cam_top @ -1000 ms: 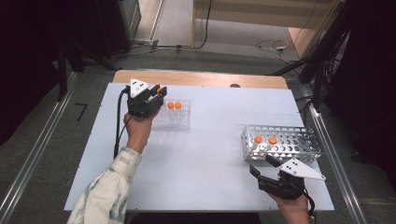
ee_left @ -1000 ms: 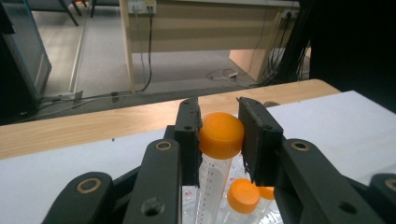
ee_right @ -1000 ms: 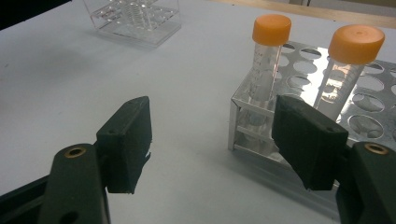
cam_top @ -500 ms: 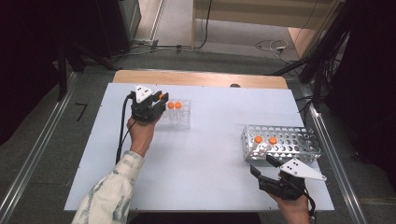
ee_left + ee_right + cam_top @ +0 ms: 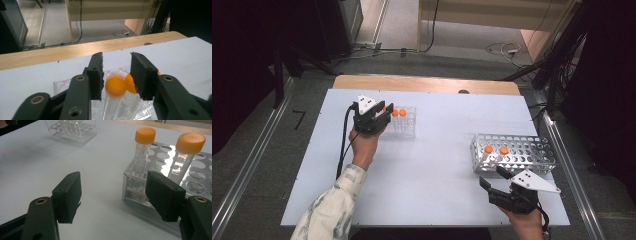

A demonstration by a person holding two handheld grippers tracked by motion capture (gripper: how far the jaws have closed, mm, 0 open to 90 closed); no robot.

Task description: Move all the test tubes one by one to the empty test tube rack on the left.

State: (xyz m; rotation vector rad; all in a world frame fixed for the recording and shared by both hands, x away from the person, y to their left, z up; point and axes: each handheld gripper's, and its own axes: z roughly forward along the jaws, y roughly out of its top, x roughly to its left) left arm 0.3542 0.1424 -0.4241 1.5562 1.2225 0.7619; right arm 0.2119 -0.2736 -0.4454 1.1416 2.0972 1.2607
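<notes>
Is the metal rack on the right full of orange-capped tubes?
No, the metal rack holds just two orange-capped tubes at one end; its other holes stand empty.

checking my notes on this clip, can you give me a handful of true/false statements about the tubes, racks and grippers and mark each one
1. The left gripper is at the clear plastic rack. True.
2. The left gripper's pads clamp an orange-capped tube. False: the jaws have just been opening, and the tube stands between them with gaps on both sides.
3. The metal rack holds two orange-capped tubes. True.
4. The right gripper holds a tube. False: its jaws stand open over bare table beside the metal rack.
5. The metal rack stands on the wooden strip. False: it stands on the white tabletop.
</notes>
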